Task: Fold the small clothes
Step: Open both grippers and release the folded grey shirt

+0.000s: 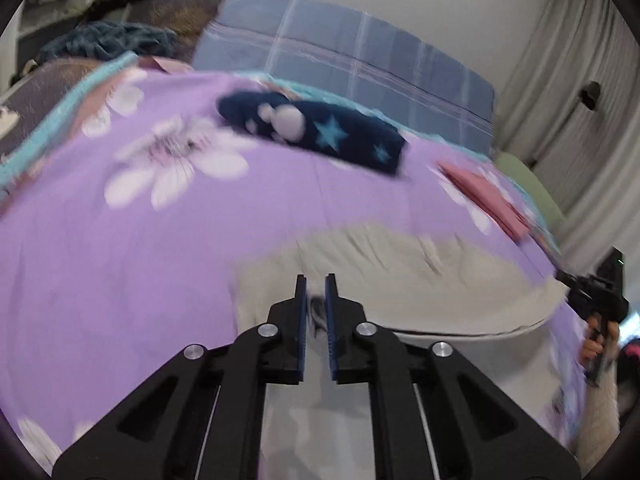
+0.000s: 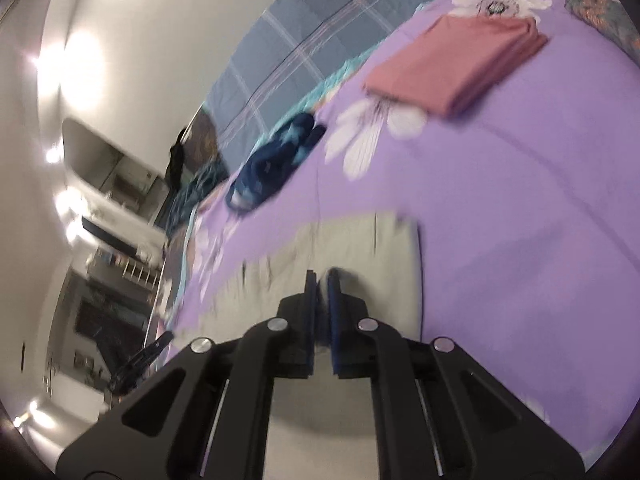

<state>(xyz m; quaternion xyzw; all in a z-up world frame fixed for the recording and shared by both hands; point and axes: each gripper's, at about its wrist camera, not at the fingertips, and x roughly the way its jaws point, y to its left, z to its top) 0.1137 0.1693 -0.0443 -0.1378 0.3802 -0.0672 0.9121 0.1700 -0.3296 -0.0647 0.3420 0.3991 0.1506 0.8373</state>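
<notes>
Garment: a pale grey-beige cloth (image 1: 400, 276) lies in the lower centre of both wrist views (image 2: 352, 256), spread on the purple flowered bedspread (image 1: 120, 280).
Handling: judged light, limp and a little slippery; it should drape and sag where unsupported, so corners and hems are the places to pinch (a mid-panel grab would likely bunch it).
Left gripper (image 1: 316, 284): jaws nearly closed, a thin bit of the cloth apparently pinched between them, at bottom centre of the left view.
Right gripper (image 2: 322, 276): jaws drawn close with cloth between them, near the cloth's right edge in its own view; it also shows at the far right edge of the left view (image 1: 592, 296).
Blur: both views are smeared, so the exact grip cannot be confirmed.
Nearby: a navy star-print garment (image 1: 320, 132) lies above centre, a folded pink garment (image 2: 456, 68) at upper right.
Beyond: a blue plaid quilt (image 1: 340, 56) along the top.
</notes>
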